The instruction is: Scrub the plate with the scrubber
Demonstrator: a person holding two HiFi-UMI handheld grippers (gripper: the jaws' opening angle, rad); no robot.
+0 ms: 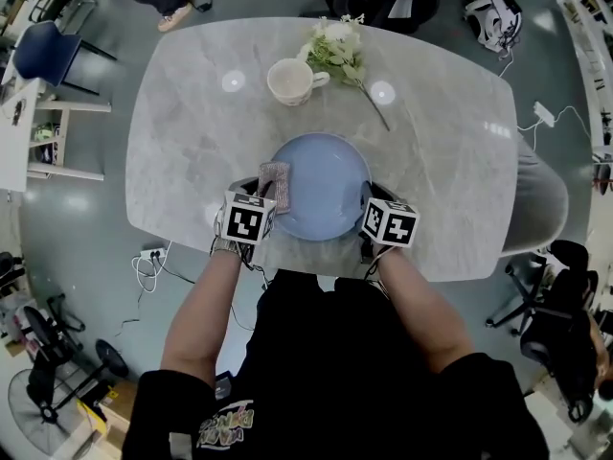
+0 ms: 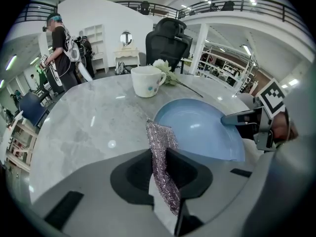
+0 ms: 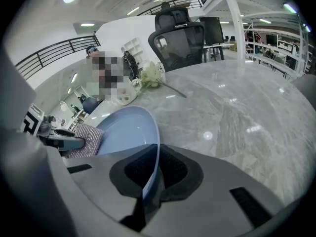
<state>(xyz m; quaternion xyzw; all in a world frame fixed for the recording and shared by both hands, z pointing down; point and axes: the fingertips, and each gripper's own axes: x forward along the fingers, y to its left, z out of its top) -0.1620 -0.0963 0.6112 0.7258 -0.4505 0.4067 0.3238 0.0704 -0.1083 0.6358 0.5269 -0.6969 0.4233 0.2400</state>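
A light blue plate (image 1: 326, 182) lies near the front edge of the marble table (image 1: 192, 113). My right gripper (image 1: 369, 195) is shut on the plate's (image 3: 131, 127) right rim, which runs between the jaws in the right gripper view. My left gripper (image 1: 266, 192) is shut on a silvery mesh scrubber (image 1: 274, 186), a flat pad standing upright between the jaws (image 2: 160, 157). The scrubber sits at the plate's (image 2: 200, 127) left rim. In the right gripper view the scrubber (image 3: 85, 139) shows at the plate's far side.
A white cup (image 1: 292, 80) stands beyond the plate, with a sprig of white flowers (image 1: 337, 52) lying beside it. A black office chair (image 3: 180, 41) stands at the table's far side. A person (image 2: 61, 48) stands off to the left in the room.
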